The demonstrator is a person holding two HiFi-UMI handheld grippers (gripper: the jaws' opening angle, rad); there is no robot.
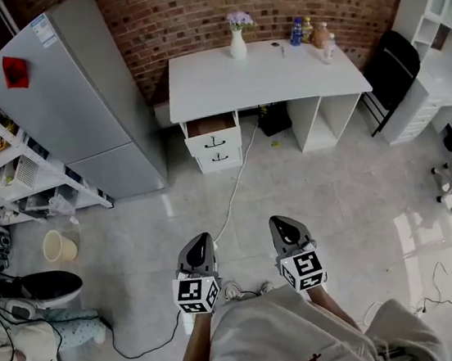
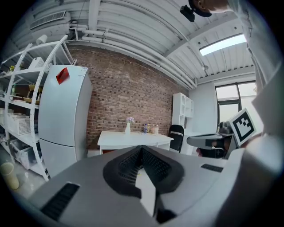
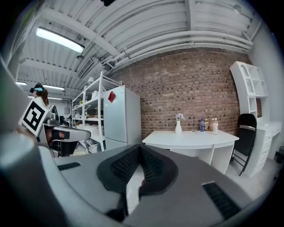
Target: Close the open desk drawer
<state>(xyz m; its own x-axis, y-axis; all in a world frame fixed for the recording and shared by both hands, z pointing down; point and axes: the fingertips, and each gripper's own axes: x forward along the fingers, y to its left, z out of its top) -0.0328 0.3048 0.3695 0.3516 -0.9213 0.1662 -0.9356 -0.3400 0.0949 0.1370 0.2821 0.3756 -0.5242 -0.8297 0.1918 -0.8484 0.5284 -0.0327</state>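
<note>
Desk drawer (image 1: 211,125), pulled out toward the near side, lies far ahead, slightly nearer the left gripper (image 1: 198,241) than the right gripper (image 1: 282,222), both with jaws pressed together, empty.

- Bare floor (image 1: 325,179) lay open toward 12 o'clock, up to the table (image 1: 277,70).
- A white cable (image 1: 230,190) trailed across it toward the open drawer (image 1: 211,125), which jutted from the table front.
- The fridge (image 1: 74,96) blocked 10 o'clock; a black chair (image 1: 389,71) stood at 2 o'clock.
</note>
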